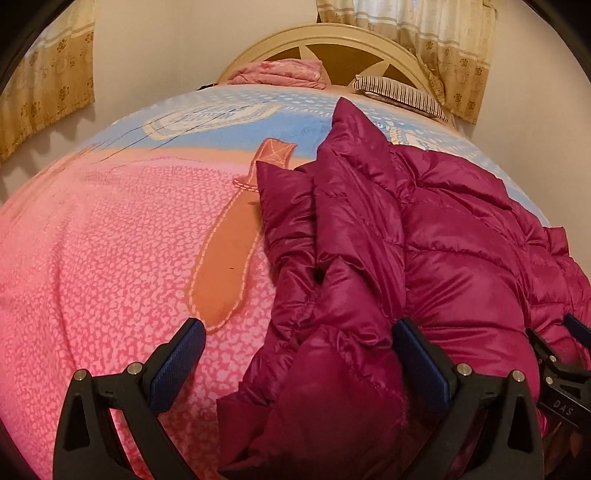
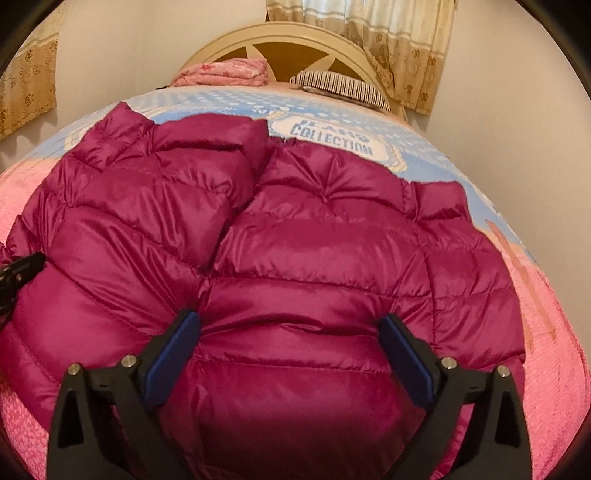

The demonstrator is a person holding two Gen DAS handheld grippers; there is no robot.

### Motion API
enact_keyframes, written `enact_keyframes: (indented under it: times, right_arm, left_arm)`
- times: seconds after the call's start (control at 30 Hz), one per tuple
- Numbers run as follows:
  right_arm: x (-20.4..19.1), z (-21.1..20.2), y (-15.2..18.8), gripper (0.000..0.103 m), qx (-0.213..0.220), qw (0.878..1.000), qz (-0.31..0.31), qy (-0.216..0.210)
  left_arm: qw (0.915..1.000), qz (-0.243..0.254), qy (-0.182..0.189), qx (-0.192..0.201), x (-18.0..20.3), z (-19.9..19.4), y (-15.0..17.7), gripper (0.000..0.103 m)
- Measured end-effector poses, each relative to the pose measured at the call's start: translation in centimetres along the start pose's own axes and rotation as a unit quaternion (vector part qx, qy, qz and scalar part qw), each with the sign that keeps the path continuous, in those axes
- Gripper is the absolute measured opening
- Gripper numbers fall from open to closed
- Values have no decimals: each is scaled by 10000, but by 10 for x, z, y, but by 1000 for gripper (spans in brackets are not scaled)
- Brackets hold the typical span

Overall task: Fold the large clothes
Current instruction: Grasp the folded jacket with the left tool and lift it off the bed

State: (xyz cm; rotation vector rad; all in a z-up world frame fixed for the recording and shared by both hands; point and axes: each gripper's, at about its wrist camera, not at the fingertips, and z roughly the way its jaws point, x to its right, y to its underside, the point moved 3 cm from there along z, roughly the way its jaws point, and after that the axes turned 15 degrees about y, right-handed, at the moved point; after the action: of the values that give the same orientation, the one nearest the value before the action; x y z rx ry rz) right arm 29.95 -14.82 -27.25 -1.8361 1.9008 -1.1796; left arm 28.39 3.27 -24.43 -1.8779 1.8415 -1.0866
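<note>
A magenta puffer jacket (image 2: 295,258) is spread across the bed, laid over a pink and blue bedspread (image 1: 110,258). The right gripper (image 2: 290,347) is held wide open low over the jacket's near part, with quilted fabric filling the space between its blue pads (image 2: 171,354); whether the pads are touching the fabric cannot be told. In the left wrist view, the left gripper (image 1: 299,354) is also seen spread wide, set over the jacket's bunched left edge: crumpled fabric lies between the fingers, nothing is clamped. The right gripper (image 1: 561,369) is glimpsed at that view's right edge, close beside. At the far end of the bed, a folded pink blanket (image 2: 225,72) and a striped pillow (image 2: 340,88) are seen against a curved headboard (image 2: 295,35), with curtains (image 2: 388,44) behind.
</note>
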Motion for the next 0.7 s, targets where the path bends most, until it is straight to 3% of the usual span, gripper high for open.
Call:
enact_keyframes:
  times: [0.13, 0.2, 0.23, 0.3, 0.33, 0.4, 0.47, 0.7]
  right_arm:
    - [1, 2, -1, 101, 17, 10000, 34, 6]
    - [0, 3, -2, 101, 39, 10000, 33, 26]
    - [1, 2, -1, 101, 50, 10000, 35, 30]
    - [2, 2, -1, 101, 62, 10000, 52, 20]
    - [3, 2, 0, 101, 64, 10000, 55, 17]
    - [1, 0, 1, 101, 70, 10000, 48, 27]
    - [0, 1, 1, 101, 70, 10000, 41, 36]
    - [-3, -3, 4, 101, 68, 9999, 15, 81]
  left_arm:
    - [9994, -133, 308, 0, 5, -6, 2, 100]
    - [9991, -79, 422, -10, 10, -9, 3, 84]
    - [9990, -74, 451, -11, 13, -10, 3, 81]
    - [9981, -85, 607, 10, 18, -11, 2, 59]
    - [9980, -106, 631, 15, 18, -10, 1, 54]
    - [9963, -172, 838, 51, 18, -12, 1, 31]
    - [9957, -117, 913, 101, 21, -17, -1, 22]
    - [9923, -113, 1171, 385, 24, -46, -7, 13]
